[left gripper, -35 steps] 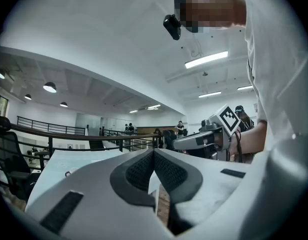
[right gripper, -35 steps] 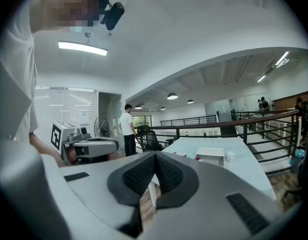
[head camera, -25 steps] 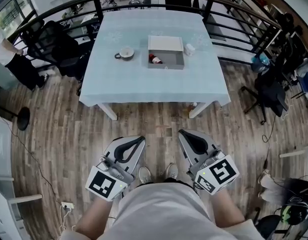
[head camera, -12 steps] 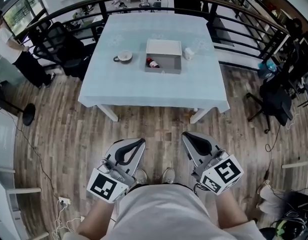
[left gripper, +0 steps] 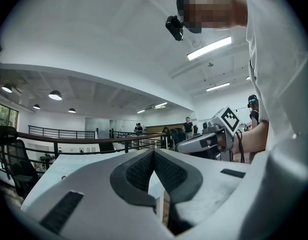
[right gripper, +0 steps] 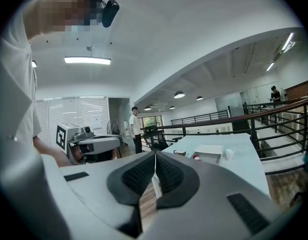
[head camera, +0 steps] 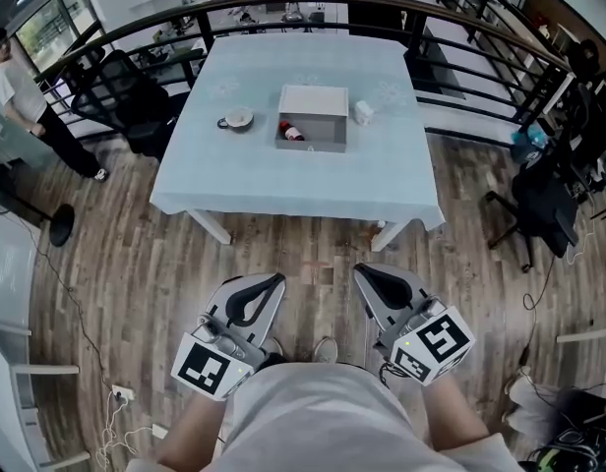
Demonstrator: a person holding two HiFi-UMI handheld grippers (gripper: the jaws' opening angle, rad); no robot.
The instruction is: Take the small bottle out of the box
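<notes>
An open grey box (head camera: 313,119) stands on the light-blue table (head camera: 293,190), far ahead of both grippers. The small bottle (head camera: 290,132), with a red part, lies in the box's left end. In the right gripper view the box (right gripper: 210,153) and the bottle (right gripper: 196,157) are small and distant. My left gripper (head camera: 277,278) and right gripper (head camera: 361,271) hang low in front of my body over the wooden floor. Both are shut and empty. The left gripper (left gripper: 154,153) has its jaw tips meeting, and so does the right gripper (right gripper: 155,155).
A cup (head camera: 236,119) sits left of the box and a small white jar (head camera: 363,112) sits right of it. A black railing (head camera: 283,8) curves behind the table. Office chairs stand at the left (head camera: 126,96) and right (head camera: 544,205). A person (head camera: 18,96) stands far left.
In the head view the table and box have slid a little down and left. Both grippers keep their place in front of my body and stay shut.
</notes>
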